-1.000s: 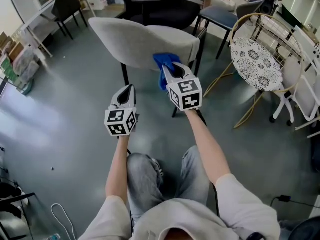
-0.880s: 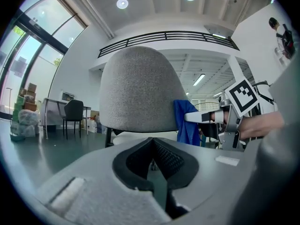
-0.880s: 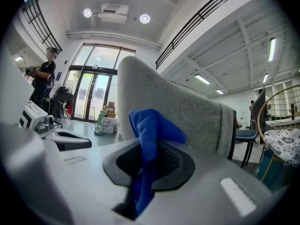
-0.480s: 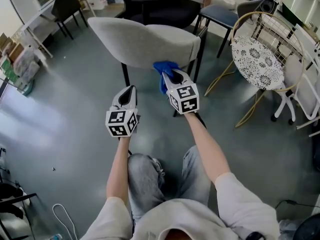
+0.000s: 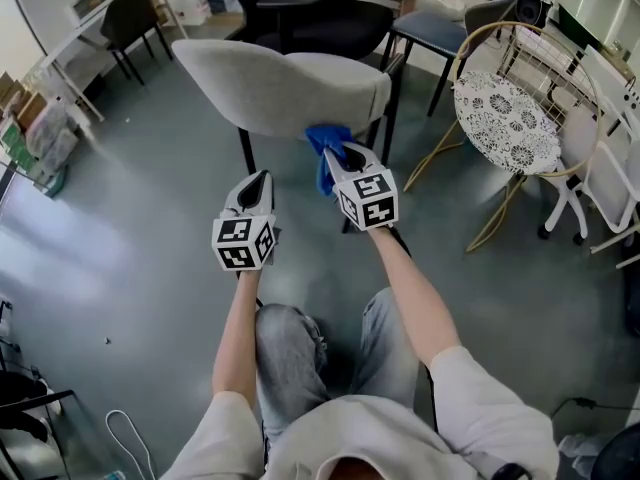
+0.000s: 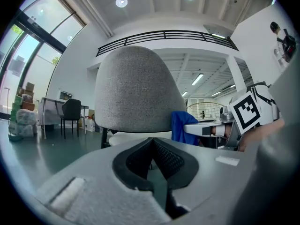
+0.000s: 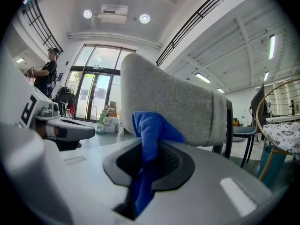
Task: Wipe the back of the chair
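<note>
Grey-green floor [image 5: 120,228] spreads beneath us, with the grey chair back [image 5: 280,88] straight ahead and a gold-framed round seat [image 5: 505,123] off to the right. Our right gripper [image 5: 345,151] pinches a blue cloth [image 5: 322,146] between its jaws, bunched at the chair back's near edge toward its right end, though we cannot tell whether it touches the fabric. Our left gripper [image 5: 257,181] hangs beside it, nearer us, jaws pressed together on nothing.

Upright grey chair back [image 5: 285,90], blue cloth [image 5: 322,144] beside
</note>
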### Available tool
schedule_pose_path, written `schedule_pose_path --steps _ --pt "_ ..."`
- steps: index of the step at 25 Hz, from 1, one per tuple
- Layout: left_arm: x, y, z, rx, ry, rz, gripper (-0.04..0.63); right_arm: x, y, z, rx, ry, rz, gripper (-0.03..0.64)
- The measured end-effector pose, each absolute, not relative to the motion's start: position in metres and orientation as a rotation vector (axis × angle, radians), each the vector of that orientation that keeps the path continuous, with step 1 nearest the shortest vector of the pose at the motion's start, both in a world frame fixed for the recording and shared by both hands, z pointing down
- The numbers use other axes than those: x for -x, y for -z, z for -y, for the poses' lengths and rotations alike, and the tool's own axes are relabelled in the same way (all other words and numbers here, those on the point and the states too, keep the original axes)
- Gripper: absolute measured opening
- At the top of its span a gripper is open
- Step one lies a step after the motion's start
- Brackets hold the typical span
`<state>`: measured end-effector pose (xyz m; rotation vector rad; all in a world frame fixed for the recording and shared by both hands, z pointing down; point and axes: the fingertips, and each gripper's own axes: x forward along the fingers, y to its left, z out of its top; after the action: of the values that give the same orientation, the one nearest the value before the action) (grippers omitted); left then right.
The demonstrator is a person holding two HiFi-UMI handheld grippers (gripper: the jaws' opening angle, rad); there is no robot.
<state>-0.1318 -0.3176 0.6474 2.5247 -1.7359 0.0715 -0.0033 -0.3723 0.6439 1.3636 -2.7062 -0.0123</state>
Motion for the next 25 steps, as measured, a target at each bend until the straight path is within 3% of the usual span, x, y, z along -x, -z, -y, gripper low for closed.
schedule_pose_path --steps 16,25 --pt "0.11 -0.643 0.311 -2.556 -0.117 1.716 0.005 -0.05 -0.516 0.377 -1.462 0.199 2.749 0.043" --pt "0.111 -0.647 0.311 -2.559 -0.119 1.7 0.005 -0.052 -0.529 0.399 -1.472 0.156 2.71 0.043"
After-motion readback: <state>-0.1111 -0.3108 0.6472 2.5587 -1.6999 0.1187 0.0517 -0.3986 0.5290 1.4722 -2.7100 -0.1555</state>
